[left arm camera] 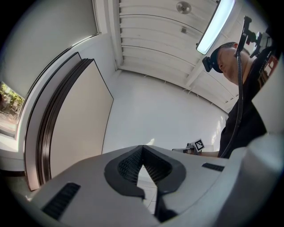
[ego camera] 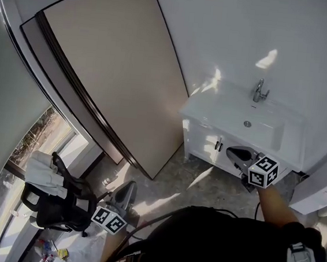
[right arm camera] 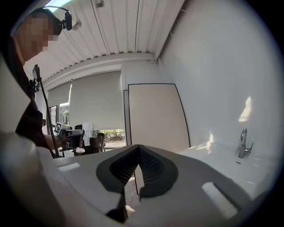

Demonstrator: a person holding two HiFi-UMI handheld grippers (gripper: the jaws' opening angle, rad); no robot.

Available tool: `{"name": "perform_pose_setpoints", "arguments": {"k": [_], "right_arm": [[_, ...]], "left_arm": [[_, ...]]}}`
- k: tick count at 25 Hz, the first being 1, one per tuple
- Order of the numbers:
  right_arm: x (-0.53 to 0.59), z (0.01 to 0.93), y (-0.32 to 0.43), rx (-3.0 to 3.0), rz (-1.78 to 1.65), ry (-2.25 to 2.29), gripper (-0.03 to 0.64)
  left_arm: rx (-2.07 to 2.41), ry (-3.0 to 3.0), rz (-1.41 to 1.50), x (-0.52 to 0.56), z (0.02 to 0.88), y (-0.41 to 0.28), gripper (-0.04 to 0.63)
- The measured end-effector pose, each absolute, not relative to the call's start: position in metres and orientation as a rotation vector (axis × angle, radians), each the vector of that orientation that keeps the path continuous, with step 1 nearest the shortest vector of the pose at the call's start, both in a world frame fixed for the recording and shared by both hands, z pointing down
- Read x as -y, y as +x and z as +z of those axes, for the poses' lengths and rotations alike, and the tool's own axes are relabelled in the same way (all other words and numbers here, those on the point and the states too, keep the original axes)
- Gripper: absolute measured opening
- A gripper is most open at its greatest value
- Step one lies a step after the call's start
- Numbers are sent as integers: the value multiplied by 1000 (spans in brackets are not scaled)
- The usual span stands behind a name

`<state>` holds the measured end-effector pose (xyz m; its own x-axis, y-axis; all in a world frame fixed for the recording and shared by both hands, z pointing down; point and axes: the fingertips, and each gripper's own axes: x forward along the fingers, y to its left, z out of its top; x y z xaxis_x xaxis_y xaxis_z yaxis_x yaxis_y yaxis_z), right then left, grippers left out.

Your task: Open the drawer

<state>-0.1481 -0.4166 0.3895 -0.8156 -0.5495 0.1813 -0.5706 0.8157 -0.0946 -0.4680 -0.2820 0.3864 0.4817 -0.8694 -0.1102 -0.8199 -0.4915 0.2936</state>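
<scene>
WASHROOM: Both hand-held grippers are empty, each with its jaws closed tip to tip. The right gripper (right arm camera: 139, 147) hangs at centre right of the head view, close to the white vanity cabinet (ego camera: 193, 137) under the sink (ego camera: 270, 136) (its tap (ego camera: 260, 91) at upper right). The drawer (ego camera: 208, 144) appears to be one of the handled fronts there, all of them closed. The left gripper (left arm camera: 142, 147) sits at lower left of the head view, well apart from the cabinet.

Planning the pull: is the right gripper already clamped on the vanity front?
No, the right gripper's jaws meet with nothing between them, and the vanity top lies off to their side.
</scene>
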Motion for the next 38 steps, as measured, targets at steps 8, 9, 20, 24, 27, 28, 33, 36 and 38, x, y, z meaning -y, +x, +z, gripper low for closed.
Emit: {"name": "perform_pose_setpoints", "arguments": {"k": [8, 9, 20, 24, 27, 28, 33, 36, 38], "right_arm": [[531, 399, -141, 2882, 226, 810, 2], [549, 397, -137, 2884, 226, 799, 2], [711, 382, -82, 2907, 174, 709, 2], [751, 387, -64, 2902, 199, 745, 2], [769, 393, -59, 2885, 206, 777, 2], [775, 395, -58, 2876, 210, 795, 2], [812, 400, -69, 2838, 219, 899, 2], [834, 395, -81, 2814, 220, 1004, 2], [844, 389, -96, 2800, 223, 1060, 2]], "left_arm": [[1502, 2494, -347, 385, 393, -446, 2], [1505, 2494, -355, 401, 390, -438, 2], [1518, 2492, -384, 555, 380, -360, 2], [1491, 2512, -366, 599, 379, -343, 2], [1463, 2534, -347, 625, 382, -343, 2], [1453, 2536, -350, 633, 383, -346, 2], [1358, 2564, -362, 687, 391, -368, 2], [1259, 2603, -362, 729, 391, -385, 2], [1188, 2635, -349, 754, 386, -401, 2]]}}
